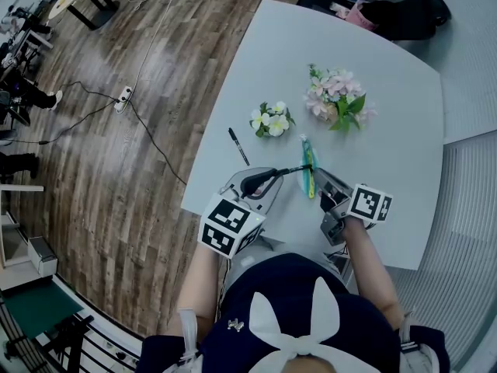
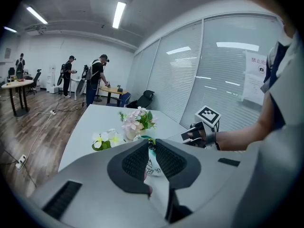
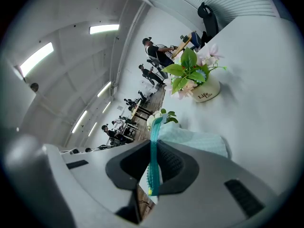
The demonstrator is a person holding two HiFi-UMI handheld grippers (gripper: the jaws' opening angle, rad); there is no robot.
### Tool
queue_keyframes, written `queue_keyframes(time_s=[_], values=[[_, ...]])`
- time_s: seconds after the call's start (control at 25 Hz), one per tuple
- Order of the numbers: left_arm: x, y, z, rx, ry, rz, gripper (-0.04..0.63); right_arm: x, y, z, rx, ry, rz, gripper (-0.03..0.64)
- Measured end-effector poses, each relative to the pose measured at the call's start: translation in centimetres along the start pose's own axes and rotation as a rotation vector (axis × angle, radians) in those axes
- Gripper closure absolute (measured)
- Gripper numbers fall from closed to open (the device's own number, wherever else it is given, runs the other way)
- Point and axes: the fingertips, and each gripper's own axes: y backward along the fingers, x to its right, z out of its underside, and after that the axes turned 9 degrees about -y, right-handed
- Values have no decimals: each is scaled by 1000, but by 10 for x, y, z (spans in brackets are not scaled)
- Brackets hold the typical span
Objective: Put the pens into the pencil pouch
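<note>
A teal pencil pouch [image 1: 308, 169] stands on edge on the white table [image 1: 388, 107], in front of me. My right gripper [image 1: 320, 181] is shut on its teal zipper edge [image 3: 154, 141], which runs straight between the pads. My left gripper [image 1: 268, 179] is shut on a black pen [image 1: 289, 171] whose far end reaches the pouch's mouth. In the left gripper view the pouch [image 2: 153, 164] shows just past the nearly closed jaws [image 2: 151, 147]; the pen itself is mostly hidden there. A second black pen [image 1: 238, 146] lies loose on the table, left of the pouch.
A small pot of white flowers [image 1: 271, 120] and a larger pot of pink flowers [image 1: 337, 99] stand behind the pouch. The table's left edge runs close to the loose pen. Cables and a power strip [image 1: 123, 98] lie on the wood floor. People stand far off [image 2: 97, 77].
</note>
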Motion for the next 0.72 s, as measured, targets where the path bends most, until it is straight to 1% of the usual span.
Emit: queue_keyframes(time_s=[0.2, 0.36, 0.48, 0.56, 0.64, 0.72], values=[[4, 2, -6, 47, 55, 40, 538, -3, -3, 2, -10, -4, -18, 569], [9, -5, -4, 44, 62, 65, 538, -5, -6, 6, -27, -3, -28, 569], [13, -5, -6, 57, 76, 83, 538, -7, -5, 9, -38, -8, -35, 569], [13, -2, -12, 90, 101, 95, 538, -6, -4, 9, -34, -14, -33, 569], [12, 4, -21, 137, 143, 113, 538, -4, -3, 7, -26, -30, -34, 569], [9, 8, -26, 165, 171, 121, 538, -5, -3, 4, -19, -52, -49, 569]])
